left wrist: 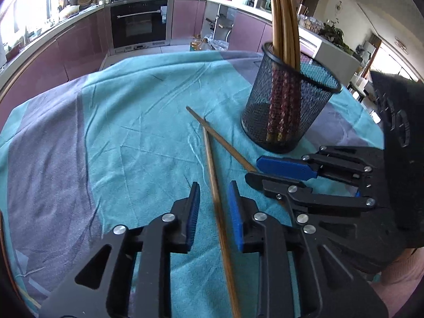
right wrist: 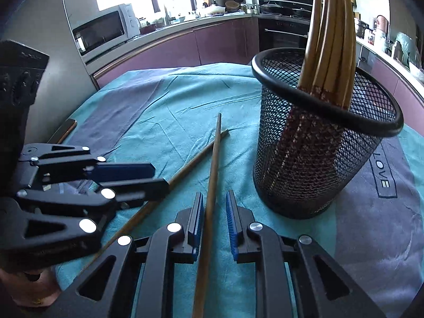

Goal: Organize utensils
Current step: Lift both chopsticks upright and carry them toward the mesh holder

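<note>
Two loose brown chopsticks lie crossed on the teal cloth. One chopstick (left wrist: 216, 193) runs between the open fingers of my left gripper (left wrist: 213, 188); it also shows in the right wrist view (right wrist: 185, 171). The other chopstick (right wrist: 210, 182) runs between the open fingers of my right gripper (right wrist: 214, 198), and in the left wrist view (left wrist: 220, 139) it passes between that gripper's (left wrist: 254, 171) fingers. Neither is clamped. A black mesh cup (left wrist: 286, 111) holds several upright chopsticks (left wrist: 283, 18); the cup (right wrist: 318, 153) stands just right of both grippers.
The table is covered by a teal and grey cloth (left wrist: 119, 122). Kitchen cabinets, an oven (left wrist: 139, 23) and a microwave (right wrist: 103, 30) lie beyond the table. A phone-like object (right wrist: 65, 129) sits at the table's left edge.
</note>
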Demonstrator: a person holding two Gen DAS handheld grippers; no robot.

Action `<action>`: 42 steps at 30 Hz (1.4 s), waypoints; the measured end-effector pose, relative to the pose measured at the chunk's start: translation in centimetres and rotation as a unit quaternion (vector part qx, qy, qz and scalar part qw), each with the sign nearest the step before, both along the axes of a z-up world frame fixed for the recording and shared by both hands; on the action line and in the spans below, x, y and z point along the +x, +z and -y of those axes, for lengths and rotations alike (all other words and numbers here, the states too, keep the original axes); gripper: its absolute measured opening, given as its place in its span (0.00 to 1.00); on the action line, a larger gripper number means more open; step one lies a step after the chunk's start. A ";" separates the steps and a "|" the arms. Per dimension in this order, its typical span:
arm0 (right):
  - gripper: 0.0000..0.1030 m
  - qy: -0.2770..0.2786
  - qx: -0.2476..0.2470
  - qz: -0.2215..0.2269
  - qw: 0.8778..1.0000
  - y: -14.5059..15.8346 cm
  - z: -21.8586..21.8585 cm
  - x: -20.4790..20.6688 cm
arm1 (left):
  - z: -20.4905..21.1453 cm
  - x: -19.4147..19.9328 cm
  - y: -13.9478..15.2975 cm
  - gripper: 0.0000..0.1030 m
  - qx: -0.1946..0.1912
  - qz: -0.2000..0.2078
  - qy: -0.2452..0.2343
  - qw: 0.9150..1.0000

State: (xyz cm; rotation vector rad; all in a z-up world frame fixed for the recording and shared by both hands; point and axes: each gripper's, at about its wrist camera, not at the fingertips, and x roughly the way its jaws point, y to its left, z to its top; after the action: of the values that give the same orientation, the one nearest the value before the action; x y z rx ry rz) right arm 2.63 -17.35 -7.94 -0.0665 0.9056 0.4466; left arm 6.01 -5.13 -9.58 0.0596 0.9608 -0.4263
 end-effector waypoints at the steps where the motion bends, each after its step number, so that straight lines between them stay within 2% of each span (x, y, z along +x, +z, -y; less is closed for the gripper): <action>1: 0.11 -0.002 0.001 -0.001 1.000 -0.1 0.1 0.0 | 0.2 0.1 -0.3 0.23 0.004 -0.004 -0.001 1.000; 2: 0.07 -0.004 0.005 -0.003 1.000 0.0 0.2 0.1 | 0.3 0.2 -0.5 0.23 0.006 -0.004 -0.002 1.000; 6: 0.06 -0.013 0.028 -0.010 0.999 -0.1 0.8 0.3 | 0.7 0.6 -0.8 0.23 0.013 -0.001 -0.002 1.000; 11: 0.06 -0.012 0.048 0.000 0.999 0.8 1.5 -0.4 | 1.2 1.0 -1.1 0.09 0.022 0.004 0.005 1.000; 20: 0.06 -0.001 0.072 0.028 0.997 3.1 2.5 -1.9 | 1.1 0.7 -0.5 0.08 0.014 0.010 0.014 1.000; 29: 0.06 0.005 0.100 0.044 0.994 4.5 3.6 -2.7 | 0.0 -0.1 1.6 0.07 -0.011 0.026 0.021 0.999; 42: 0.06 0.003 0.112 0.070 0.991 6.1 4.1 -3.2 | -1.1 -1.3 4.6 0.07 -0.061 0.042 0.012 0.997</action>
State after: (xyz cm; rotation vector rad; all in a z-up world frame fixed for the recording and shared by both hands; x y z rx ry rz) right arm -0.61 -21.46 -1.87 0.1046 0.7138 0.5400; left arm 4.71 -4.07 -5.03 -0.0435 0.8499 -0.4568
